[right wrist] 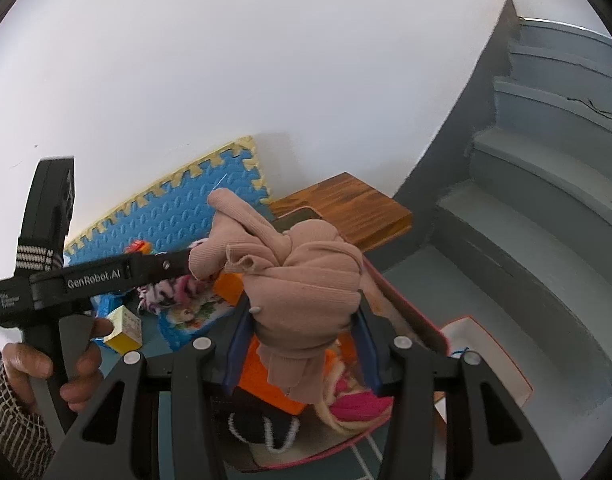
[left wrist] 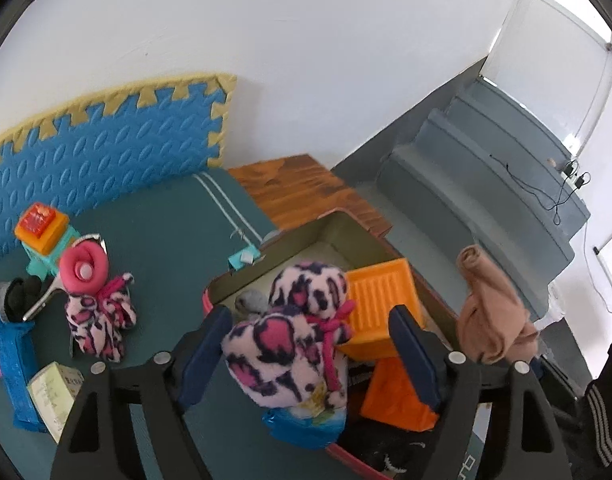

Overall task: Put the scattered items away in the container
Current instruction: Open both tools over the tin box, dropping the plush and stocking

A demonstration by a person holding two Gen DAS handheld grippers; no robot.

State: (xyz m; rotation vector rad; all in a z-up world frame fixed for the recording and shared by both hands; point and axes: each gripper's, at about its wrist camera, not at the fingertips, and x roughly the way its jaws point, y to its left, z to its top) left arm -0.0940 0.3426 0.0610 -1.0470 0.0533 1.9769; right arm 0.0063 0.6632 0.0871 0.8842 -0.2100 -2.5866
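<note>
Left wrist view takes in the largest things first: a white wall (left wrist: 306,40), grey-blue steps (left wrist: 486,184) at the right, a dark green mat (left wrist: 162,232) on the floor and a blue foam tile (left wrist: 102,144) with yellow edging leaning on the wall. A wooden board (left wrist: 302,188) lies beyond the open container (left wrist: 298,236), whose rim shows red at the near side. Inside it sit an orange ribbed block (left wrist: 382,304) and a small grey bundle (left wrist: 252,300). The left gripper (left wrist: 312,354) hangs over the container's near edge with its blue pads spread wide; a pink leopard-print plush (left wrist: 294,336) lies between them, and I cannot tell whether either pad touches it. A second leopard-print plush (left wrist: 102,320) rests on the mat beside a pink ring toy (left wrist: 84,270), an orange-topped toy (left wrist: 40,226), a blue strip (left wrist: 10,364) and a small pale box (left wrist: 54,392).

In the right wrist view, the right gripper (right wrist: 304,354) is clamped on a beige rolled cloth (right wrist: 306,280), held above the container. A hand (right wrist: 46,364) grips the other tool's black handle at the left.
</note>
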